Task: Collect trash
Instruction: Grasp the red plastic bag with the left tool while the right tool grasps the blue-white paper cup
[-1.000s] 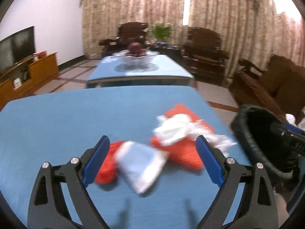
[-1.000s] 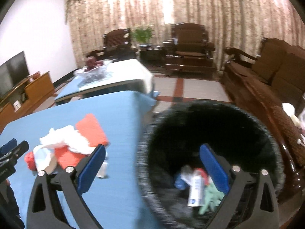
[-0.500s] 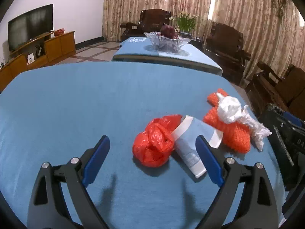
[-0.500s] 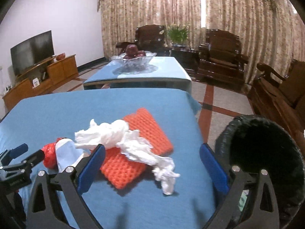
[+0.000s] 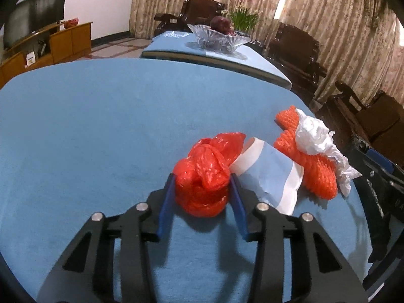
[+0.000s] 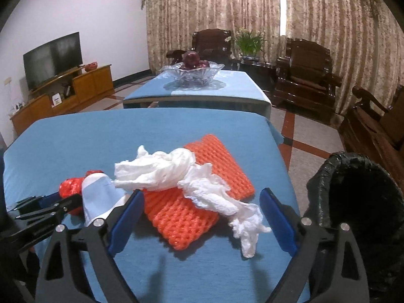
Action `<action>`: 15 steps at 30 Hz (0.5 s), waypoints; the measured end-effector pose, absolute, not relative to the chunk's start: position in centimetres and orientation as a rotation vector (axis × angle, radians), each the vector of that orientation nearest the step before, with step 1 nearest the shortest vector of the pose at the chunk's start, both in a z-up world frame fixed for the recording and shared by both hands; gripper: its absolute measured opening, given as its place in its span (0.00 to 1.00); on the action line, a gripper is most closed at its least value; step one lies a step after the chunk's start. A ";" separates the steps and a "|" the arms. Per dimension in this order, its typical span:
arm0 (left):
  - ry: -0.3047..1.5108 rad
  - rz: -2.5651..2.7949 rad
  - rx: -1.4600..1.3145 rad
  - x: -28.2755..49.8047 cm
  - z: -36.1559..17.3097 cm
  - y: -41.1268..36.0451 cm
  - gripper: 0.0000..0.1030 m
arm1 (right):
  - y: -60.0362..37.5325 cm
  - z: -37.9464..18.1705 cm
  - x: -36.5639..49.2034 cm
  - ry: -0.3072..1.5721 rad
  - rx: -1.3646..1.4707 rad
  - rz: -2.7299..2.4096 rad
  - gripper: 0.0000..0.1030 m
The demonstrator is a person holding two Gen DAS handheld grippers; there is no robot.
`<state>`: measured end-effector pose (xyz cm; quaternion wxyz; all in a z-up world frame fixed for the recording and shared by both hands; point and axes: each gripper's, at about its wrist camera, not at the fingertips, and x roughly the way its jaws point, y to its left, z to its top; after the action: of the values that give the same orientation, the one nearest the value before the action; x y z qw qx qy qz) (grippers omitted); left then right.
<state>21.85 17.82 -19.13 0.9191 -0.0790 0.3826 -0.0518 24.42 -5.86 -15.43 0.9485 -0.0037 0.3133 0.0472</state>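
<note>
A crumpled red plastic bag (image 5: 205,174) lies on the blue table (image 5: 101,131). My left gripper (image 5: 202,184) is shut on the red bag, one blue finger on each side. A blue-and-white paper cup (image 5: 269,174) lies on its side to its right. Past it an orange foam net (image 5: 315,166) lies under a crumpled white tissue (image 5: 318,136). My right gripper (image 6: 202,214) is open and empty, low over the orange net (image 6: 192,214) and the tissue (image 6: 176,169). The red bag (image 6: 72,184) and cup (image 6: 97,197) show at its left.
A black-lined trash bin (image 6: 358,202) stands off the table's right edge. A second blue table with a glass fruit bowl (image 6: 193,72) stands behind. Wooden armchairs (image 6: 303,68) line the right and back, a TV cabinet (image 6: 63,93) the left.
My left gripper moved forward and closed on the red bag. My right gripper swung left from over the bin to the table, now close over the net and tissue.
</note>
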 end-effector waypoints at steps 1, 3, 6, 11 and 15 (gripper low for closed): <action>0.780 -0.100 -0.159 21.8 -18.8 17.7 0.36 | -5.7 -15.4 24.3 0.635 -0.004 0.106 0.86; 0.757 -0.080 -0.153 21.3 -18.2 17.9 0.35 | -5.1 -15.4 24.0 0.629 0.009 0.124 0.85; 0.735 -0.045 -0.135 20.3 -17.4 18.6 0.35 | -3.9 -15.4 23.4 0.626 0.014 0.152 0.85; 0.736 0.039 -0.098 18.2 -17.1 20.7 0.35 | -1.3 -15.7 22.7 0.624 0.002 0.222 0.84; 0.744 0.102 -0.109 17.1 -17.4 23.0 0.35 | 1.0 -16.1 22.4 0.633 -0.012 0.283 0.82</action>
<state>17.14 22.98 -17.39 0.9288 -0.0532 0.3632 0.0500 22.35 1.05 -16.12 0.9405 -0.0061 0.3101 0.1387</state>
